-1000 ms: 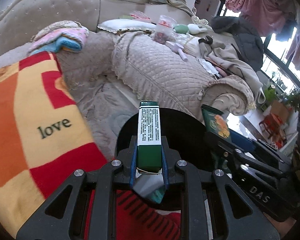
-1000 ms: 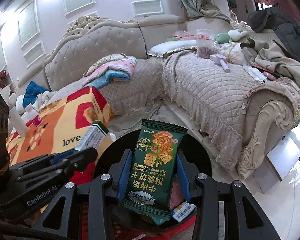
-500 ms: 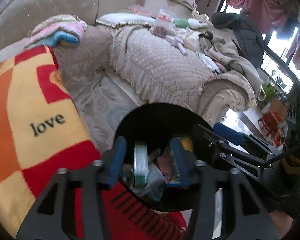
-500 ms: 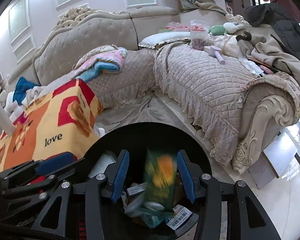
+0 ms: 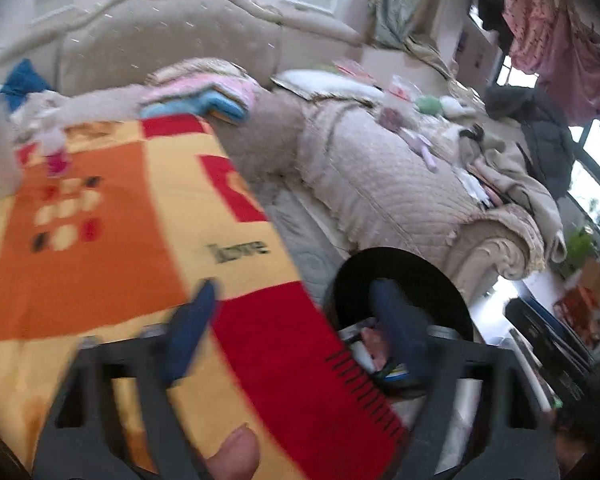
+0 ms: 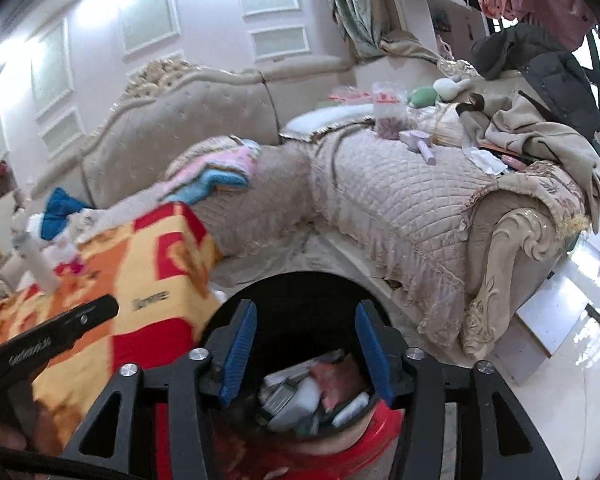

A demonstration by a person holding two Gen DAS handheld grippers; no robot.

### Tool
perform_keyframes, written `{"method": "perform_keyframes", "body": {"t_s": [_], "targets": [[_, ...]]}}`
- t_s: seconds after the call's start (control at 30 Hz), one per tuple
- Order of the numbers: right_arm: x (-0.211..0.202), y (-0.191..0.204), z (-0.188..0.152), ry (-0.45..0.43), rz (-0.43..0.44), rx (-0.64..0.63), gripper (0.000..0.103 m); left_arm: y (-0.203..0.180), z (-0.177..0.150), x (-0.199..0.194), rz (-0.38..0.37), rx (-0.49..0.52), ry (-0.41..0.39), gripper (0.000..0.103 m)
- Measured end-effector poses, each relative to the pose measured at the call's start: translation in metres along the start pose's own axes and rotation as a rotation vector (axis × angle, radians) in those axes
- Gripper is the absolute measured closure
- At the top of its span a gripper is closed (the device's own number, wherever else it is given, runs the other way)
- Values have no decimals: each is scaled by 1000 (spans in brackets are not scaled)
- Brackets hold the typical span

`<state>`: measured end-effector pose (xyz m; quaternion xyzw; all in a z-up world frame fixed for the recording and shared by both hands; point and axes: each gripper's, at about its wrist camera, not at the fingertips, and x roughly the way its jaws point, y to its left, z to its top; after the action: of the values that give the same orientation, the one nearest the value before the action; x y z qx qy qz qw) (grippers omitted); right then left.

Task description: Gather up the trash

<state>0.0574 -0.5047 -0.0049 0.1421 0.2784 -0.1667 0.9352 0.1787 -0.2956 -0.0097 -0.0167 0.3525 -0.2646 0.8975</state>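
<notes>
Both drops landing: packets and wrappers [image 6: 320, 384] lying inside black bin [image 6: 300, 292], just off blanket-covered table's [image 5: 100, 240] near edge. Right gripper [image 6: 306, 354] opening over bin mouth, nothing between pads. Left gripper [image 5: 296, 332] opening wide, empty, straddling table edge. Advising: lifting clear of bin rim, keeping fingers spread, scanning tabletop for remaining trash.

**Around you: sofa, blanket, laundry**

You are facing a beige quilted sofa [image 6: 400, 200] that is carrying a folded pink-and-blue towel [image 6: 220, 168], a clear jar [image 6: 386, 114], a lilac brush [image 6: 420, 144] and a dark jacket [image 6: 548, 72]. An orange, yellow and red blanket [image 5: 140, 240] reading "love" is lying at your left. Pink laundry [image 5: 556, 40] is hanging by the window.
</notes>
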Motion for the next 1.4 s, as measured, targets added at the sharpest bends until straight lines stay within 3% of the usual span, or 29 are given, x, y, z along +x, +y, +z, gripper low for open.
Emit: {"method": "perform_keyframes", "body": {"t_s": [0.07,0.13,0.23,0.3,0.4,0.57,0.6,0.73,0.97,1.4], "targets": [[-29,6,-11,-18,13,9,23,3,-11,-26,7,0,-17,0],[-56,14,-25,-13,18,1,22,1,-23,-60,16,21,-71,0],[-75,33,-40,83,-18,-85,22,-9,-33,-95,86,97,-93,0],[-84,38,-45,137,-4,-85,14,-19,-33,-112,165,161,-86,0],[-93,38,-42,213,34,-23,8,-20,-28,-130,151,173,-60,0],[-105,47,-33,233,-2,8,8,7,-17,-136,111,42,35,0],[-107,49,-32,226,-9,4,8,14,-16,-135,130,21,46,0],[-106,56,-31,231,-41,-35,7,16,-21,-140,259,56,54,0],[-98,58,-25,241,-129,-93,7,14,-22,-145,223,49,48,0],[-89,57,-13,255,-119,-88,7,10,-26,-132,216,61,102,0]]}}
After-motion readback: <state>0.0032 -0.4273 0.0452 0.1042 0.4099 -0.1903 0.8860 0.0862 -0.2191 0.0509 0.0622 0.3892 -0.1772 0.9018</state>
